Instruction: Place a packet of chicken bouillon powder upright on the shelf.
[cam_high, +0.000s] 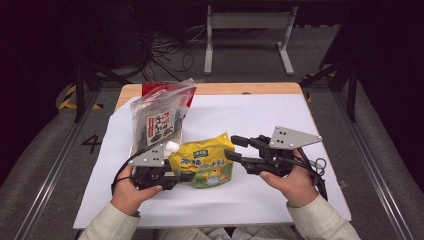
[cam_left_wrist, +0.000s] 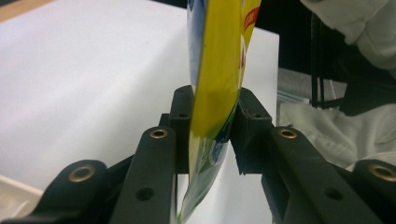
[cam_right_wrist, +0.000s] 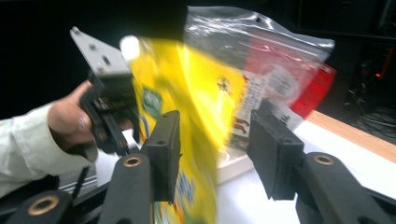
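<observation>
Yellow pouch pinched at one end, loose at the other

The yellow pouch (cam_high: 205, 165), glossy with green and blue print and a white spout at its upper corner, runs lengthwise from the left gripper (cam_high: 186, 176) to the right gripper (cam_high: 231, 148), just above the white surface (cam_high: 260, 115). The left fingers (cam_left_wrist: 183, 109) are nearly closed, clamping its edge from both sides. The right fingers (cam_right_wrist: 275, 144) stand about half open with the pouch's far end between them, not pressed. A clear bag (cam_high: 160, 117) lies beyond the left fingers.

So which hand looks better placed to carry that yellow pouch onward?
Probably the left: the left gripper pinches the yellow pouch between its pads, while the right gripper stands open.
</observation>
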